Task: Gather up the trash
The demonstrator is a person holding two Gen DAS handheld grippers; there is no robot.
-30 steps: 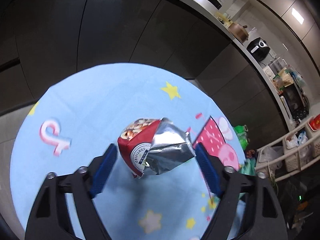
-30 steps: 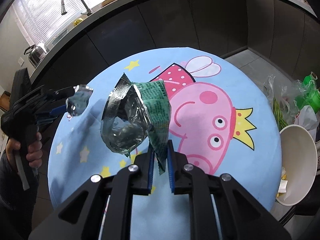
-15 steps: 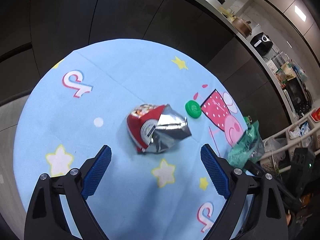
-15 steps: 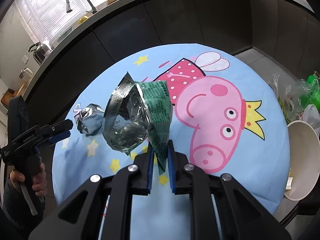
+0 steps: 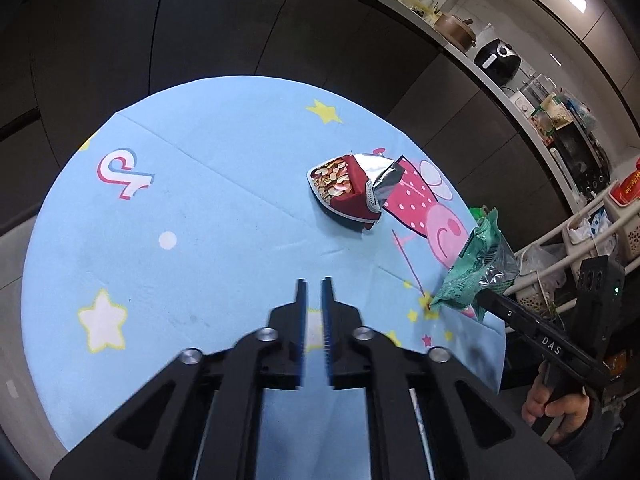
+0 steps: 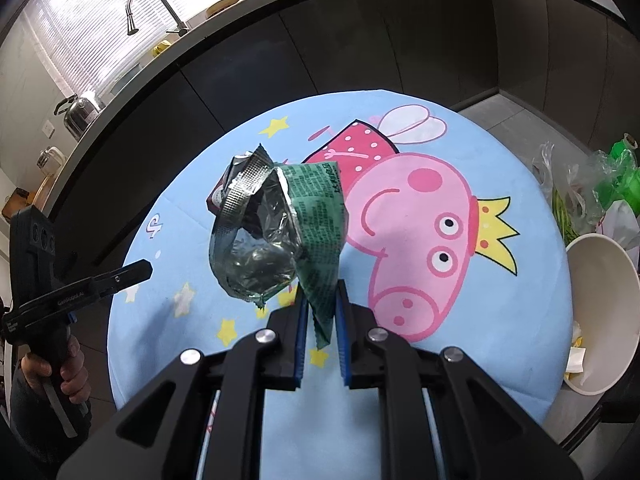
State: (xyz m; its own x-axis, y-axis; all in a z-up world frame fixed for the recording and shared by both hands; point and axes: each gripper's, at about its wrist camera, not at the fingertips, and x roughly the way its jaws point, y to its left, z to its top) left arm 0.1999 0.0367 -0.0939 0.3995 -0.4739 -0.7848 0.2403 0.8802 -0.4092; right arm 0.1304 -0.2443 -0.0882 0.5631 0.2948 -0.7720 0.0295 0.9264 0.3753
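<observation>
- left tongs (image 5: 314, 292): jaws just closed down to a narrow gap, nothing between them, over bare bench (image 5: 200, 184)
- red nut packet (image 5: 346, 192) lies on bench ahead and to the right of left tongs, well apart; long axis runs roughly left-right; left hand judged nearer
- right tongs (image 6: 322, 312): clenched on green wrapper (image 6: 316, 216), held above bench
- bench: round, blue cartoon cloth
- white bowl (image 6: 600, 320) at right edge, likely trash target
- room: kitchen, dark cabinets, sink
</observation>
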